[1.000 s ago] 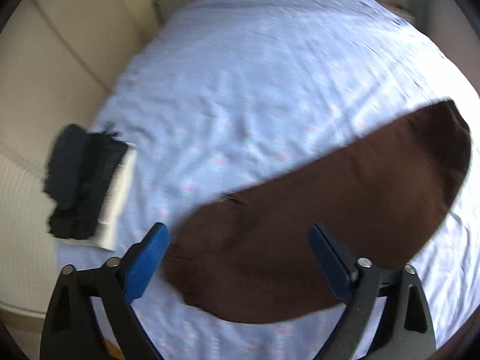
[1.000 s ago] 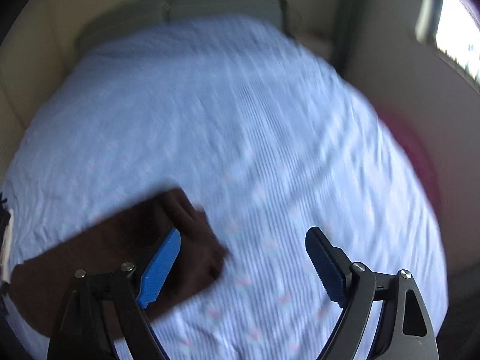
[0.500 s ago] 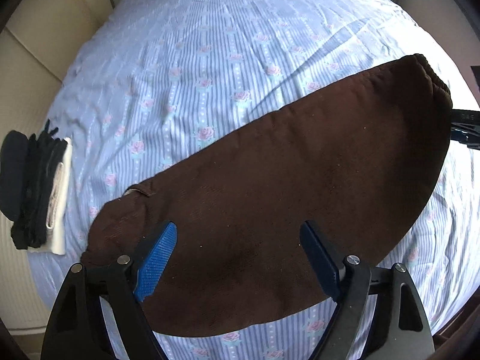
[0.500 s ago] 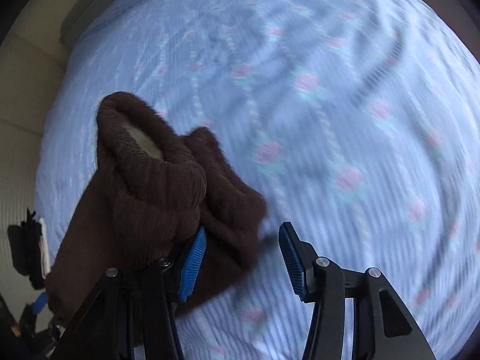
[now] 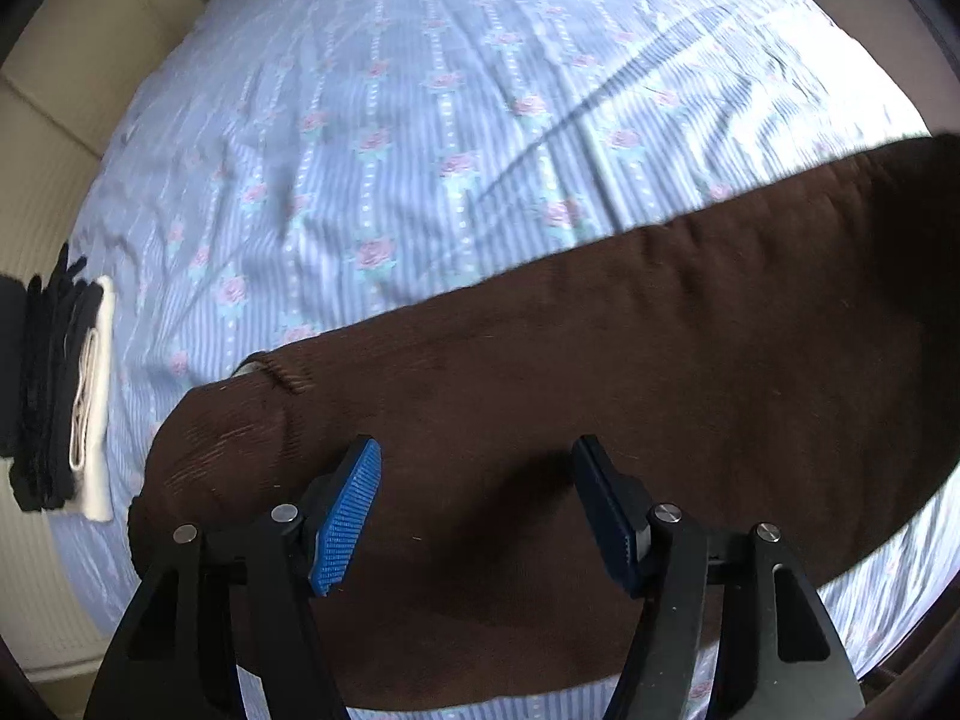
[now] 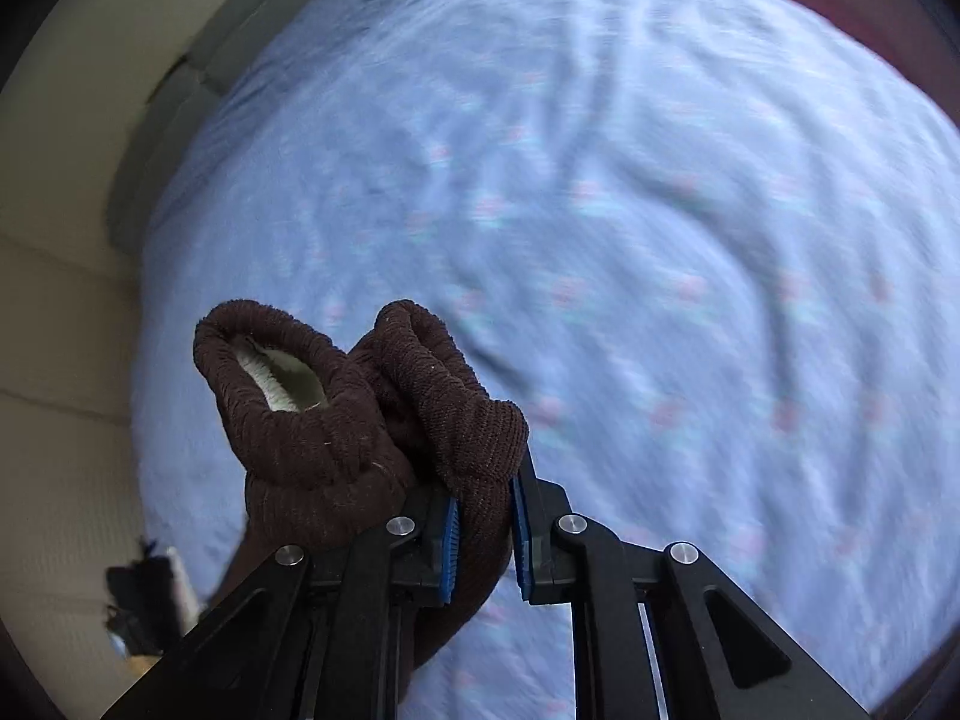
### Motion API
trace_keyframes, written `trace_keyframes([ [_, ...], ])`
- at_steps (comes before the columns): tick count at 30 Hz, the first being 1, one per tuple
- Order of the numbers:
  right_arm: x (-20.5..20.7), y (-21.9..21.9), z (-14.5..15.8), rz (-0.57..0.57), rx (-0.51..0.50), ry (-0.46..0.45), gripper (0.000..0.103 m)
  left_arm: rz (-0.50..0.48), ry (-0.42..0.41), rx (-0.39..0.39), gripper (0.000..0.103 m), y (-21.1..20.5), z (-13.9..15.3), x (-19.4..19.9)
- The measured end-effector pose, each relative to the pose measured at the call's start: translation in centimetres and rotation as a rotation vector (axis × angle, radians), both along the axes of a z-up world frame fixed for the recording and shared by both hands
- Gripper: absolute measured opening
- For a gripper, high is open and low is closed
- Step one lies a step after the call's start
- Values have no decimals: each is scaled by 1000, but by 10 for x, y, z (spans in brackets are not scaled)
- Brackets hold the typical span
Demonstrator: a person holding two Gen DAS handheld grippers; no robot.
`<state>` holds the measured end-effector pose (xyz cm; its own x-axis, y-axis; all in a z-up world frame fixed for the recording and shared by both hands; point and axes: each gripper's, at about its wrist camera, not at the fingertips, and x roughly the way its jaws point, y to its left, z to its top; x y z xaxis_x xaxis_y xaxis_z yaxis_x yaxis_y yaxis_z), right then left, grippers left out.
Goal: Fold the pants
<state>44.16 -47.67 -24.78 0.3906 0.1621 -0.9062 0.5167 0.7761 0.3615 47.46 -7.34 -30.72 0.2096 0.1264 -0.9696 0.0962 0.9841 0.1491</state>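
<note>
- Pants [image 5: 600,420]: one pair, dark brown, ribbed corduroy-like cloth. In the left wrist view it lies flat on the bed as a long band from 8 o'clock to 3 o'clock, with a small fold and a pale lining showing at its upper edge.
- Cuffs [image 6: 300,414]: two, seen in the right wrist view, bunched side by side at 9 o'clock of centre; thick rolled hems, the left one gaping to show a cream lining.
- Left gripper [image 5: 480,510]: one, two blue ribbed pads standing apart, above the pants at 6 o'clock. The jaws have just been closing; whether the pads touch the cloth cannot be told.
- Right gripper [image 6: 485,534]: one, jaws drawn together and clamped on a fold of the pants just below the right cuff, at 6 o'clock.
- Bed [image 5: 450,120]: one, covered by a pale blue striped sheet with rows of pink roses, lightly creased.
- Folded clothes [image 5: 54,396]: one small stack, black on white, at 9 o'clock on the bed's edge, well apart from the pants.
</note>
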Motion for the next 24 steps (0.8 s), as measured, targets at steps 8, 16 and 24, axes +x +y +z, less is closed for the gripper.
trace_keyframes([
  [8,-23,-24,-47,-32,-13,214,33,-89,37,60,77,-16,-20,1],
  [16,-26,-1,54,157,-455,105,63,-134,-63,-128,76,-2,31,9],
  [24,-18,27,38,220,-249,41,63,-500,61,-90,84,-48,8,63],
])
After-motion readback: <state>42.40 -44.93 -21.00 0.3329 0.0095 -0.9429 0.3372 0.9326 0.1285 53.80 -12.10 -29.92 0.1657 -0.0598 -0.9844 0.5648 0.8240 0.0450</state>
